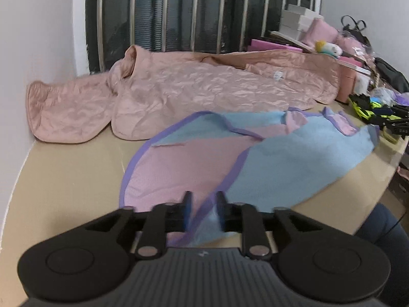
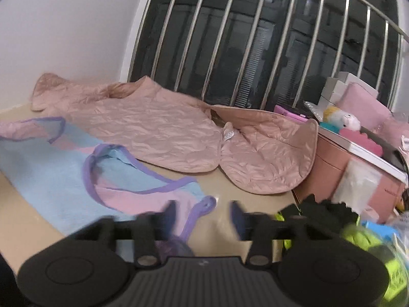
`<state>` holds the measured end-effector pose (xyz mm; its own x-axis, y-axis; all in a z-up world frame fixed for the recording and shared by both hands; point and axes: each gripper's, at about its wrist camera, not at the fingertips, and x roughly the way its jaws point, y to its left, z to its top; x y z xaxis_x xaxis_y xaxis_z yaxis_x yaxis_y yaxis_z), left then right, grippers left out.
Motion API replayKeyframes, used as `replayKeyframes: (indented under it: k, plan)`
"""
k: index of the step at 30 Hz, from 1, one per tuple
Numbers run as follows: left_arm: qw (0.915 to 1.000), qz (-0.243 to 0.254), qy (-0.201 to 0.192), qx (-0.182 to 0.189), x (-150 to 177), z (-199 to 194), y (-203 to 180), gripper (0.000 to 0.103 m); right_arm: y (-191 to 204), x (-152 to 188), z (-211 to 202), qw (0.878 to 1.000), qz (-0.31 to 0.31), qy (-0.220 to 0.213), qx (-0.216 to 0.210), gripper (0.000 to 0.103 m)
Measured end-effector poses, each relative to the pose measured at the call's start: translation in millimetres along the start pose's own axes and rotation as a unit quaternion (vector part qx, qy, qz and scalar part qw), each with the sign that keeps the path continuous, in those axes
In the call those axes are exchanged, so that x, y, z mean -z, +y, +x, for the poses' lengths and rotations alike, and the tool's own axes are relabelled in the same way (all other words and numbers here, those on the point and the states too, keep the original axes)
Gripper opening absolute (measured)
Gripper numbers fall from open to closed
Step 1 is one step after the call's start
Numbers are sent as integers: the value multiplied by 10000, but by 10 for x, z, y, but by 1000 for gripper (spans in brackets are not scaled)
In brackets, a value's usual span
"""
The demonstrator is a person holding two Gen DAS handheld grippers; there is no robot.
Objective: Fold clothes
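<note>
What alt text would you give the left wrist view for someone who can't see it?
The left tool hovers with open jaws over the purple-trimmed near edge of a blue and pink garment spread on a tan table. Behind it lies a crumpled pink quilted jacket before a barred dark window, with cluttered boxes at right.

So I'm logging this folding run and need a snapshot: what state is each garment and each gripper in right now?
pink quilted jacket: spread out unfolded along the back of the table, not held.
blue and pink garment: lying flat but rumpled, part folded over itself.
left gripper: open, the garment's purple-trimmed edge between its fingers.
right gripper: open, a purple strap at its left finger, nothing gripped.
</note>
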<state>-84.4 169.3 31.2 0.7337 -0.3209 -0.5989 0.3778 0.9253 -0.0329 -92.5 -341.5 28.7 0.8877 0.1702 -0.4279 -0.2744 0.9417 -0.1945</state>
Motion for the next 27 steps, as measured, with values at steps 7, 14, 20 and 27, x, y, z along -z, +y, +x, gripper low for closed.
replayKeyframes:
  k: [7,14,20,27]
  plan:
    - [9999,-150,31,-15,109,19,20,39,-124,319,-40,9855,1565,194,-624,45]
    - [9991,-15,330,-252,72,94,-17,34,-117,370,133,9772,1993,464,-562,9]
    - [9985,-188,483,-168,97,-29,-169,33,-208,361,-32,9751,2034,888,-45,7]
    - [9949,-998,137,49,-333,-53,12,54,-62,-42,-297,9903,1355,320,-4,65]
